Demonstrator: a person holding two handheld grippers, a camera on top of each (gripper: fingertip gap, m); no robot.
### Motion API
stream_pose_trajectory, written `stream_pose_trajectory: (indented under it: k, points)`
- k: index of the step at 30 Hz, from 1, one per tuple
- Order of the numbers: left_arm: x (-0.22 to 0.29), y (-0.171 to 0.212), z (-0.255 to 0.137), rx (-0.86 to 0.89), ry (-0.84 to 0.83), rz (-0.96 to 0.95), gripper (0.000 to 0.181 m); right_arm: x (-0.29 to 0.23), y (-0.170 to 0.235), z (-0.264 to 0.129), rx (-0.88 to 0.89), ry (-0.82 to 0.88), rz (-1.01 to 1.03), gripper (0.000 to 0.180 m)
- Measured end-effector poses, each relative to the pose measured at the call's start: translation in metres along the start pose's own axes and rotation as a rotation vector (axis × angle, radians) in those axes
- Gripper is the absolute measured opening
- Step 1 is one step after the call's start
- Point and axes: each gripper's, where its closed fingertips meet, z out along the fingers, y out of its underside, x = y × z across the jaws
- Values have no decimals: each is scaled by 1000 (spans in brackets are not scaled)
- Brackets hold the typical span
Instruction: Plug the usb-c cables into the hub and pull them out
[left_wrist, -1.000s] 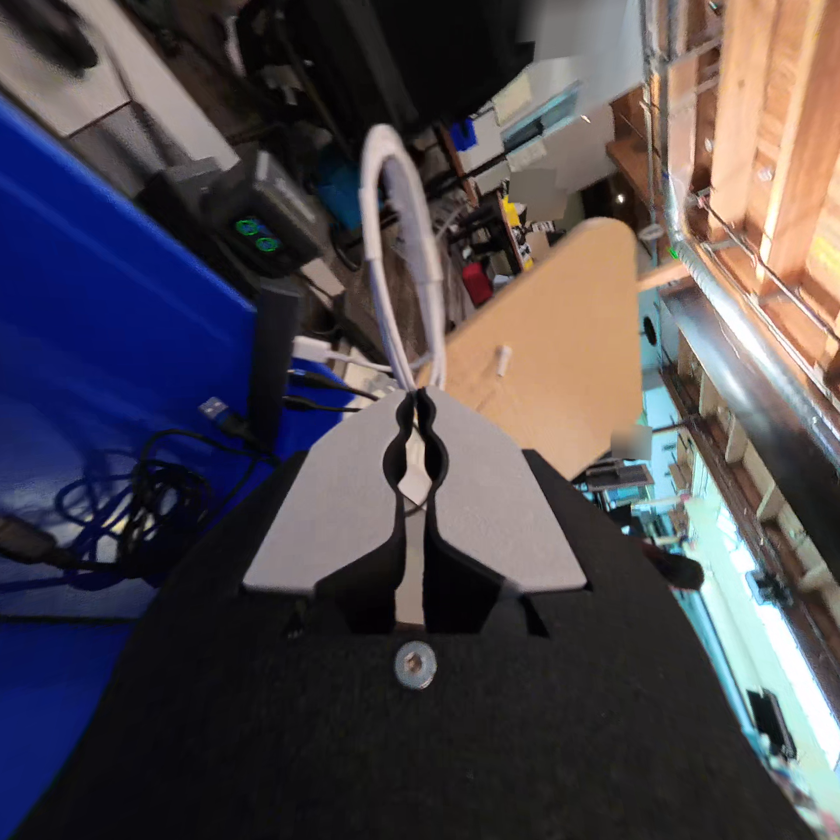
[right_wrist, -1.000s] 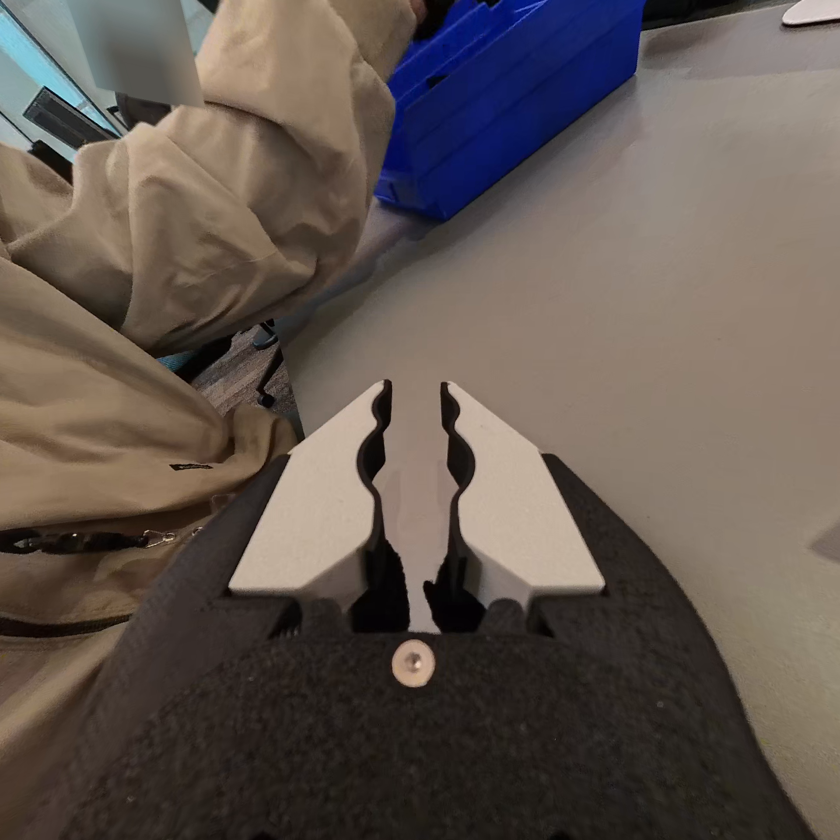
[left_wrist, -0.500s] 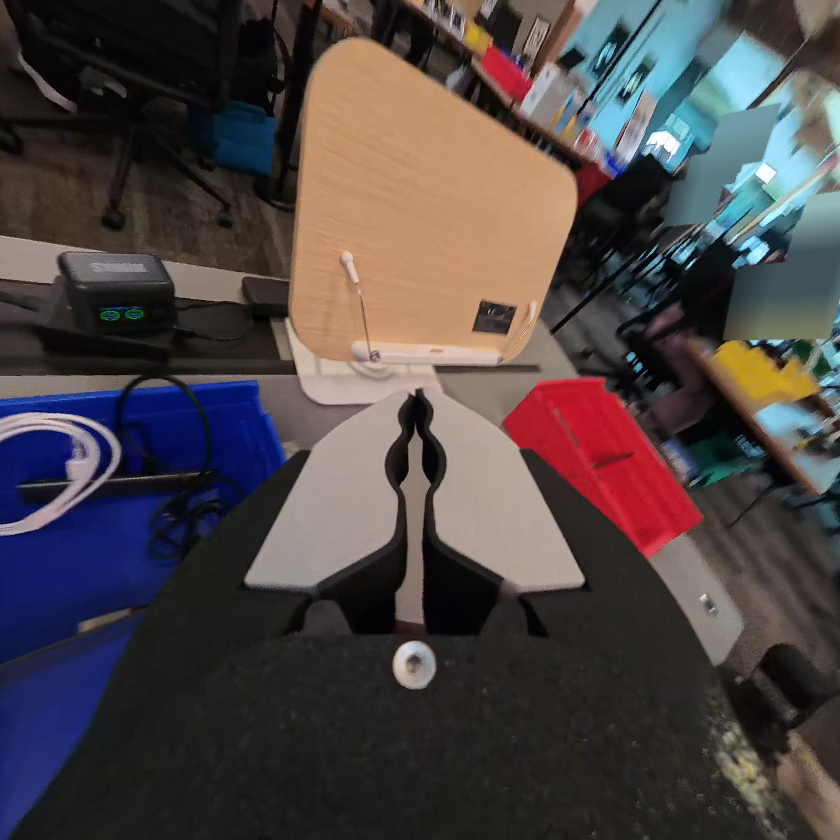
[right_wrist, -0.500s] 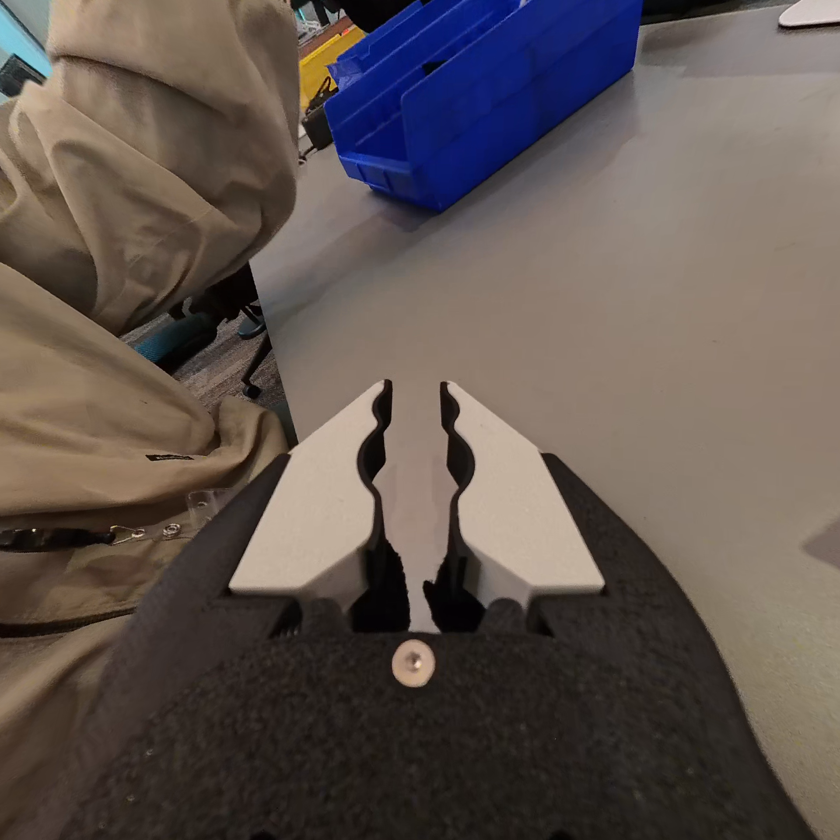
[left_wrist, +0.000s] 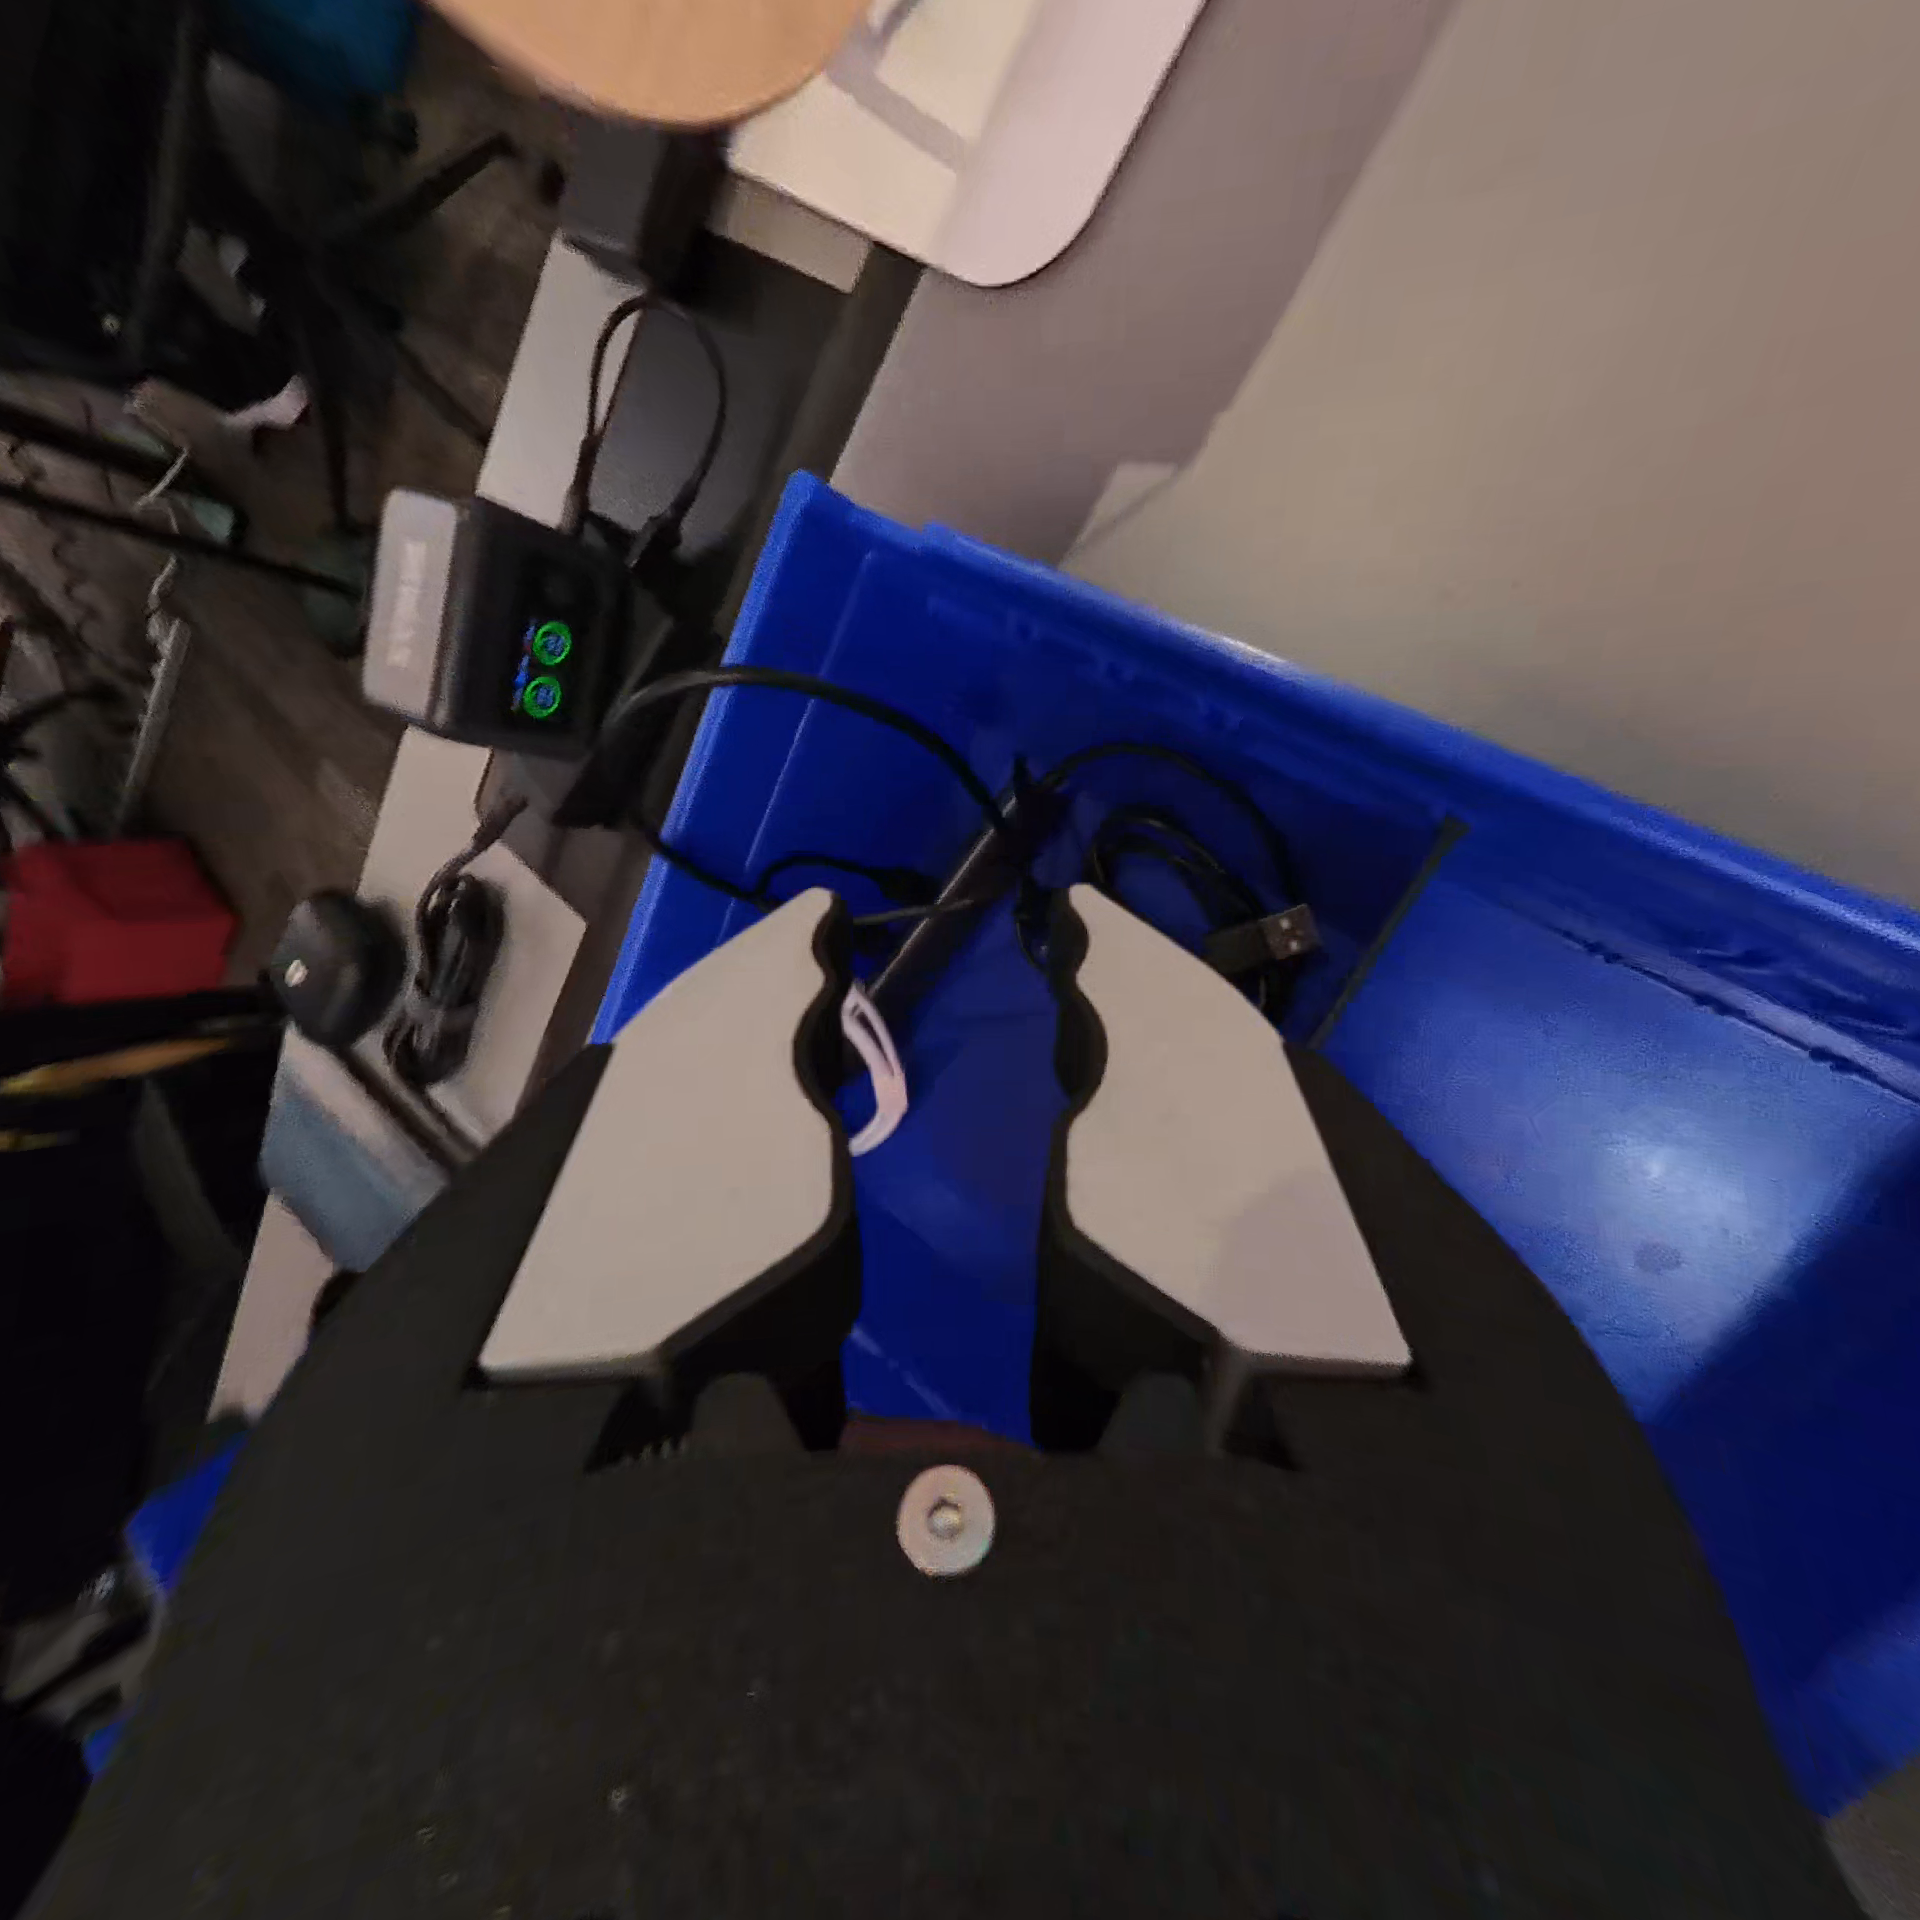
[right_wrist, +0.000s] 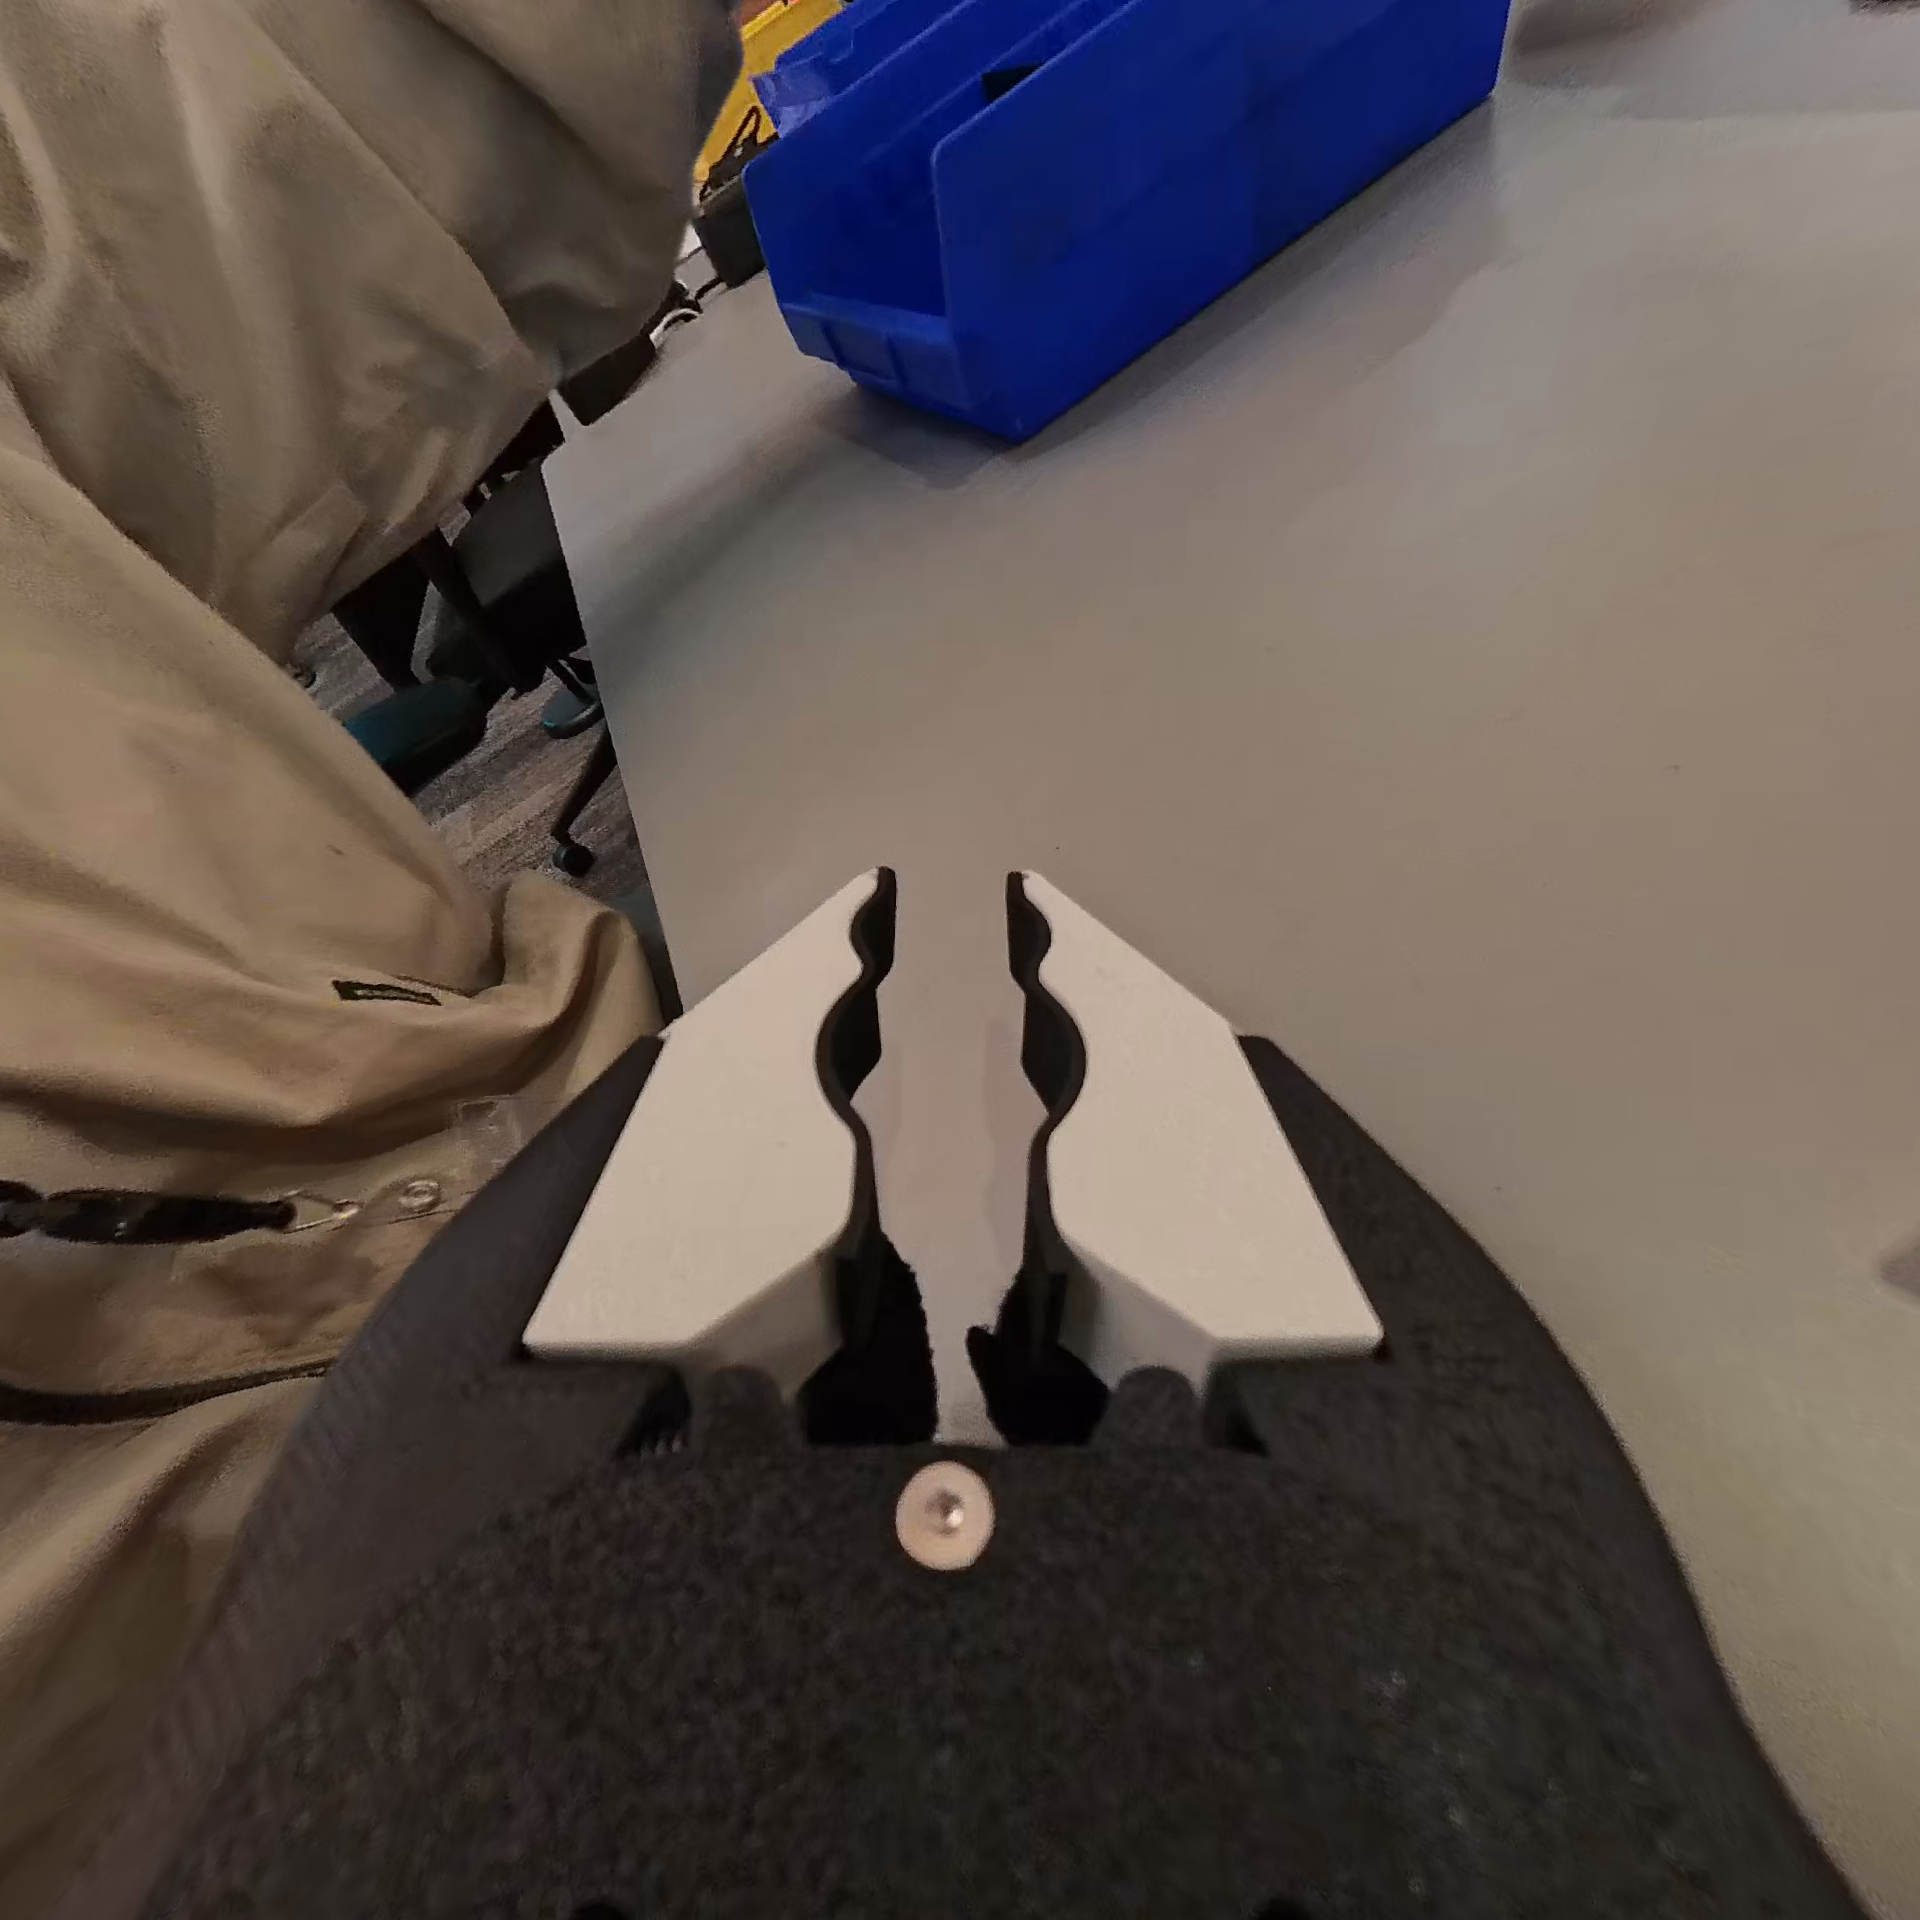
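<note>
In the left wrist view my left gripper (left_wrist: 940, 914) is open and empty above a blue bin (left_wrist: 1558, 1091). In the bin lie a slim black hub (left_wrist: 940, 920), a coil of black cables (left_wrist: 1174, 862) with a USB plug (left_wrist: 1283, 935), and a white cable (left_wrist: 873, 1070) showing between the fingers. In the right wrist view my right gripper (right_wrist: 951, 883) is open and empty, low over the grey table (right_wrist: 1351, 675). The blue bin (right_wrist: 1091, 218) stands well ahead of it.
A black charger box with green lights (left_wrist: 488, 644) sits on the table edge left of the bin, with black cables around it. A white stand base (left_wrist: 987, 125) lies beyond. A person's beige sleeve (right_wrist: 260, 416) fills the left of the right wrist view. The tips of one gripper are about 45 cm away from the tips of the other. Measured from the fingertips, the white stand base (left_wrist: 987, 125) is 25 cm or so from the left gripper and 50 cm from the right.
My left gripper let go of the white cable, opened, and swung down over the blue bin. The person's sleeve drew back in the right wrist view. My right gripper stayed put.
</note>
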Motion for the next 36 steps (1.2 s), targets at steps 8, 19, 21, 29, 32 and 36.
stream_pose_trajectory:
  k: [8, 19, 21, 29, 32, 36]
  points:
    - [2, 17, 46, -103, 176, 273, 50, 8, 4, 4, -32, -19, 45, 21]
    - [9, 33, 90, -322, 374, 405, 47, 11, 1, 12, -54, -101, 109, 22]
    - [14, 38, 96, -332, 366, 434, 47, 10, 1, 12, -53, -115, 115, 22]
    - [18, 44, 106, -296, 322, 451, 22, 6, 2, 12, -63, -139, 112, 22]
    - [14, 42, 106, -295, 284, 467, 19, 3, 3, 11, -65, -146, 105, 22]
    - [9, 35, 99, -234, 188, 483, 17, 2, 4, 11, -64, -143, 97, 22]
